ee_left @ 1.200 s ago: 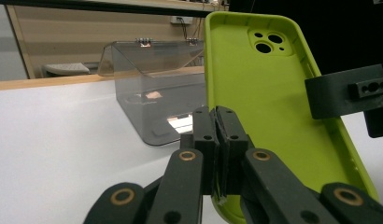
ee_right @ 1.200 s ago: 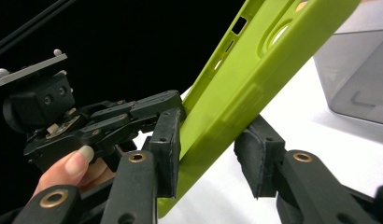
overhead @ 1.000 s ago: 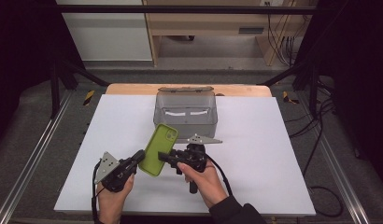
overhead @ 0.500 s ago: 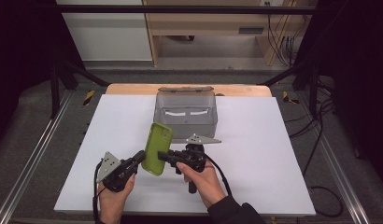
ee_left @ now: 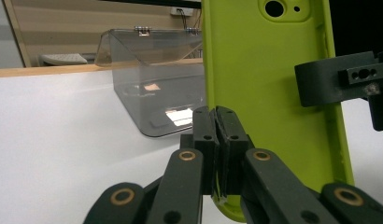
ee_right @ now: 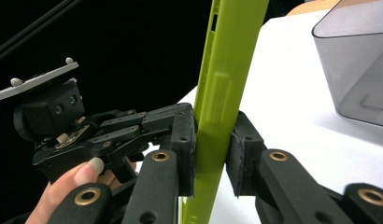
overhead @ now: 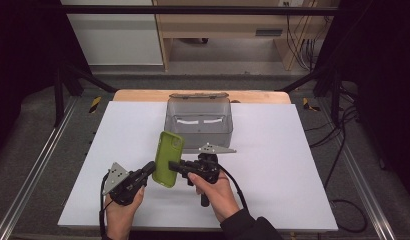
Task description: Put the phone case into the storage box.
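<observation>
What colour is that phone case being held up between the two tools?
The phone case is plain lime green, clearest in the left gripper view.

floor (overhead: 53, 107): grey | wooden bench (overhead: 228, 22) behind | black curtains (overhead: 23, 60) both sides

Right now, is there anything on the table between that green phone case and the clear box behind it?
No. In the high view, only bare white table lies between the green phone case and the clear box.
</observation>
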The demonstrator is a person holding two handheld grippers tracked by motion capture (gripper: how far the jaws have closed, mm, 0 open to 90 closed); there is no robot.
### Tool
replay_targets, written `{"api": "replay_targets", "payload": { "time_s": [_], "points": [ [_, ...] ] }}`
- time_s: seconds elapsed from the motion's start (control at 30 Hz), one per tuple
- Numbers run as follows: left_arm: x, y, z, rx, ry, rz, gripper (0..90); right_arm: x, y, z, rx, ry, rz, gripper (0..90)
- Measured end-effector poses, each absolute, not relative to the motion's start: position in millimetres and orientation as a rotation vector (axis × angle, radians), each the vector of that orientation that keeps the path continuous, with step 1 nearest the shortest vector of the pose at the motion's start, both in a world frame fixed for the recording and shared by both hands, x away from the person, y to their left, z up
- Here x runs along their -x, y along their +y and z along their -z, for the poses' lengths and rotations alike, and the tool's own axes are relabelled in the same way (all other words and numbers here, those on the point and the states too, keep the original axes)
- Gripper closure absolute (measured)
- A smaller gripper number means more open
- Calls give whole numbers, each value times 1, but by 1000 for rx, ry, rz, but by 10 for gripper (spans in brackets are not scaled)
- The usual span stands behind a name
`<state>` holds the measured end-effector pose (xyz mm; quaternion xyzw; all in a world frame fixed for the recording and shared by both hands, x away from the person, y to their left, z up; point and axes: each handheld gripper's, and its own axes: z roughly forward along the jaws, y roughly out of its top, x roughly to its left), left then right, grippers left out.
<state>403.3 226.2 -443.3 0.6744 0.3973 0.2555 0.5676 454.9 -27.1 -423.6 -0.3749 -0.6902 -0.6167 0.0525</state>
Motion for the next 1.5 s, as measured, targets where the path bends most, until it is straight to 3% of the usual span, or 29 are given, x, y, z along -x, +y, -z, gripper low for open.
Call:
{"api": "replay_targets", "payload": {
  "time_s": [1.5],
  "points": [
    [-404,225,446,-1576,936,-585,860,-455,-28,422,1144,-2115,1884,770]
  ]
}}
